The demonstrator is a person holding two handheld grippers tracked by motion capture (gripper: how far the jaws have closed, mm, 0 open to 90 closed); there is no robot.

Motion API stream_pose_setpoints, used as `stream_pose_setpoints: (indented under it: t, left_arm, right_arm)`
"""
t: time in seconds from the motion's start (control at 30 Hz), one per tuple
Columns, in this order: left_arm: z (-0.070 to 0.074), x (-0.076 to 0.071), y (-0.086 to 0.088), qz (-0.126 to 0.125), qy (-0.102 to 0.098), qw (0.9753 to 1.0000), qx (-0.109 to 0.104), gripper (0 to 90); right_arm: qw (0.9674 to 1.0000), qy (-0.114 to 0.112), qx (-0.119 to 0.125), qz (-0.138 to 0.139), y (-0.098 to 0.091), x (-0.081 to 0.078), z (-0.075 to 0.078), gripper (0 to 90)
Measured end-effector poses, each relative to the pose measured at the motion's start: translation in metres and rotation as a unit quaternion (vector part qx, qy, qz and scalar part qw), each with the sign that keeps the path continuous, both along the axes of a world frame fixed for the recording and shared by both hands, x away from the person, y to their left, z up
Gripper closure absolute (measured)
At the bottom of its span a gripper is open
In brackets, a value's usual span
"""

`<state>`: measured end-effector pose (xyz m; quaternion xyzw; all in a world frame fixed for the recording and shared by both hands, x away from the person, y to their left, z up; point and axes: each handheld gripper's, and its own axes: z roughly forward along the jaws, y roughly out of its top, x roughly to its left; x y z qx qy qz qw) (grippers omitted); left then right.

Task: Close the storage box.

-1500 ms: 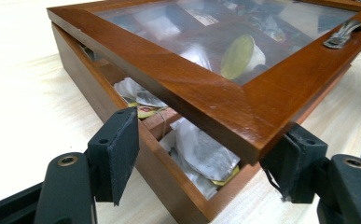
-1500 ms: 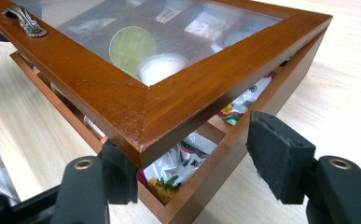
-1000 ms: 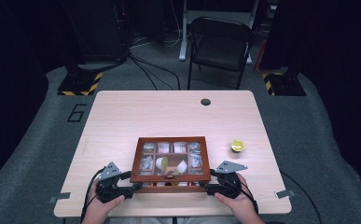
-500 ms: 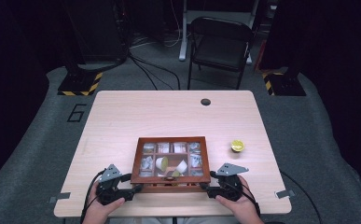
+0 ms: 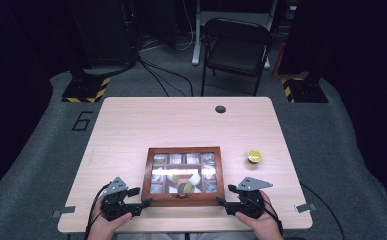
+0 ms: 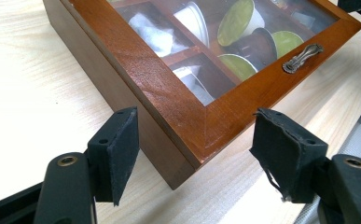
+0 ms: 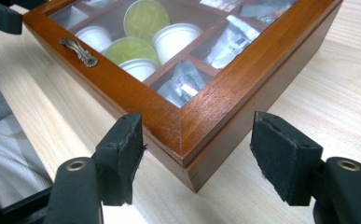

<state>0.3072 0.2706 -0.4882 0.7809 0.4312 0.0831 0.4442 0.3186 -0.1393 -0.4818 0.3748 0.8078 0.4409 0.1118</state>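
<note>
Easing both jaws wider than a second ago, you straddle the wooden box's near corners on the worktop with left tool and right tool, both released, pads gripping nothing.

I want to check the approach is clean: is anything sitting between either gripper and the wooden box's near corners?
Nothing visible. The left gripper and right gripper each straddle a near corner of the wooden box, pads apart from the wood.
</note>
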Motion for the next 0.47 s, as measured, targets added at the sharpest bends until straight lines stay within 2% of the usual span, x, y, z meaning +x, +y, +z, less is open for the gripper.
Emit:
stream_pose_setpoints:
  t: [0.13, 0.27, 0.3, 0.47]
  left_arm:
    - [0.001, 0.001, 0.001, -0.002, -0.006, 1.0, 0.005, 31.6]
    - [0.002, 0.003, 0.004, 0.005, -0.012, 0.9999, 0.0, 31.4]
    - [0.003, 0.003, 0.004, 0.01, -0.008, 0.9999, -0.008, 31.4]
    - [0.004, 0.008, 0.011, 0.019, -0.011, 0.9997, -0.008, 30.2]
  right_arm:
    - [1.0, 0.002, 0.005, -0.006, -0.002, 0.001, 0.0, 34.0]
    - [0.9998, 0.002, 0.014, -0.012, -0.003, 0.003, 0.001, 34.0]
    - [0.9998, -0.001, 0.017, -0.013, -0.004, 0.003, 0.001, 34.0]
    - [0.9993, -0.006, 0.026, -0.026, -0.009, 0.006, 0.004, 33.7]
